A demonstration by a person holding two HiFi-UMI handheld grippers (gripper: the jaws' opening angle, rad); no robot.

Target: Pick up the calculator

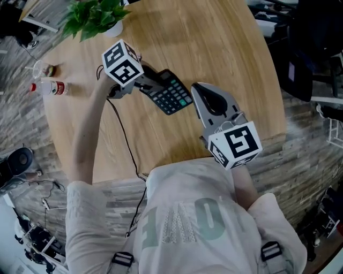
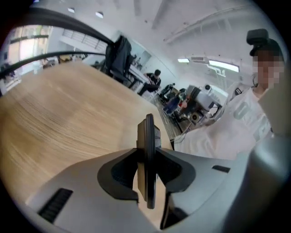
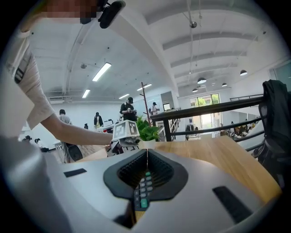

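Note:
The black calculator (image 1: 172, 92) with green keys hangs tilted above the round wooden table (image 1: 225, 37). My left gripper (image 1: 154, 84) is shut on its left end. In the left gripper view the calculator (image 2: 149, 154) stands edge-on, and both pads of the left gripper (image 2: 148, 160) press on it. My right gripper (image 1: 196, 88) is shut with nothing in it, its tips just right of the calculator. In the right gripper view the closed tips of the right gripper (image 3: 146, 153) meet, and some calculator keys (image 3: 142, 193) show through the hollow beneath them.
A potted plant (image 1: 95, 16) stands at the table's far left edge. A plastic cup (image 1: 45, 69) and a lying bottle (image 1: 52, 86) are at the left rim. A black cable (image 1: 126, 140) runs across the table. Office chairs (image 1: 303, 64) stand beyond the right edge.

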